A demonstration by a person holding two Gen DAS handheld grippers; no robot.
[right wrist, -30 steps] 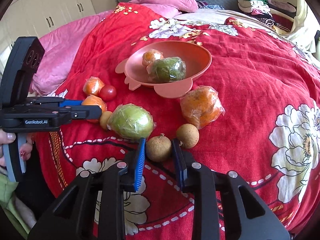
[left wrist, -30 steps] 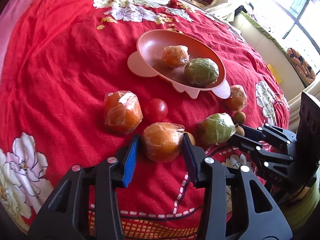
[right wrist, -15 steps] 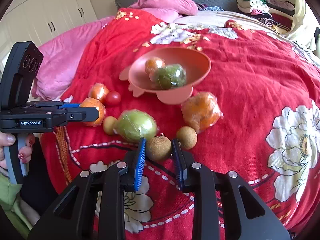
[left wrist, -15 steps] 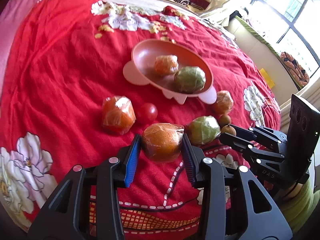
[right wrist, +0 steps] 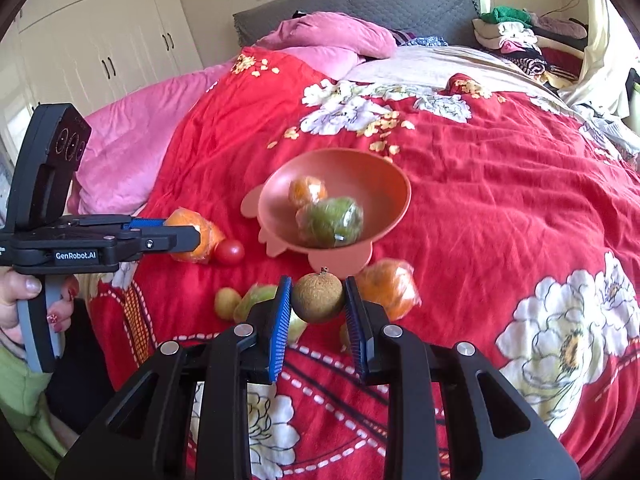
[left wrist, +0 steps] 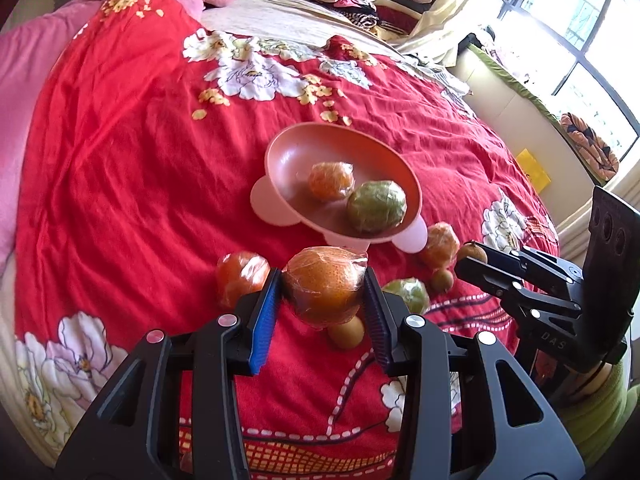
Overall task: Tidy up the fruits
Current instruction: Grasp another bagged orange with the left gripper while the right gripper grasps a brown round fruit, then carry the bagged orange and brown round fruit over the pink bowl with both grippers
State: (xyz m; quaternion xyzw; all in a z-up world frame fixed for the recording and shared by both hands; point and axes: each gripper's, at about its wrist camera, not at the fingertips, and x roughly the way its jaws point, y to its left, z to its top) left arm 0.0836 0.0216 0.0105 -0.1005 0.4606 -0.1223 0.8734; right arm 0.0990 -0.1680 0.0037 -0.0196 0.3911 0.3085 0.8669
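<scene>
My left gripper [left wrist: 322,286] is shut on a plastic-wrapped orange [left wrist: 325,280] and holds it above the red bedspread, short of the pink bowl [left wrist: 288,156]. The bowl holds a wrapped orange [left wrist: 331,181] and a wrapped green fruit [left wrist: 376,207]. My right gripper [right wrist: 318,300] is shut on a small brown longan [right wrist: 318,298], lifted in front of the bowl [right wrist: 384,176]. The right gripper also shows in the left wrist view [left wrist: 474,258], and the left gripper in the right wrist view [right wrist: 182,236].
On the bedspread lie a wrapped orange [left wrist: 240,276], a wrapped green fruit [left wrist: 408,294], two more longans [left wrist: 347,332] [left wrist: 442,280], another wrapped orange [right wrist: 390,284] and a red tomato [right wrist: 229,252]. Pink pillows [right wrist: 328,36] and folded clothes [right wrist: 516,36] lie at the far end.
Both grippers have lifted off the bedspread with their fruit, the left with the wrapped orange and the right with the longan. Both have drawn closer to the bowl.
</scene>
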